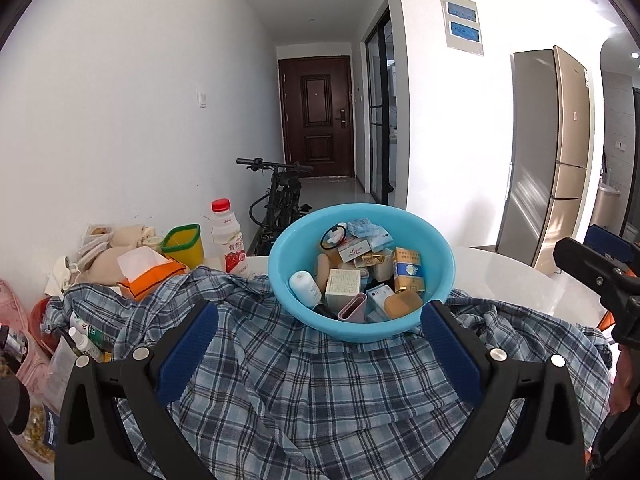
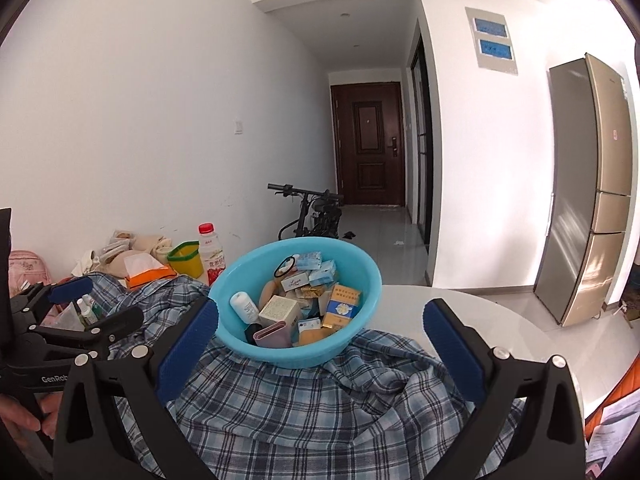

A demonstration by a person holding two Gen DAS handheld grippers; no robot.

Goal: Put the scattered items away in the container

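Both my hand-held grippers, left (image 1: 318, 330) and right (image 2: 320, 328), gape empty before the filled round blue plastic basin (image 1: 440, 264); next I'd seek leftover strays.

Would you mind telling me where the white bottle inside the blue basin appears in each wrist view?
Left wrist: white bottle lies at the basin's lower left inside, just left of picture centre.
Right wrist: white bottle lies at the basin's left inside, left of centre.
Shared landmark: the red-capped drink bottle stands behind the basin, to its left.
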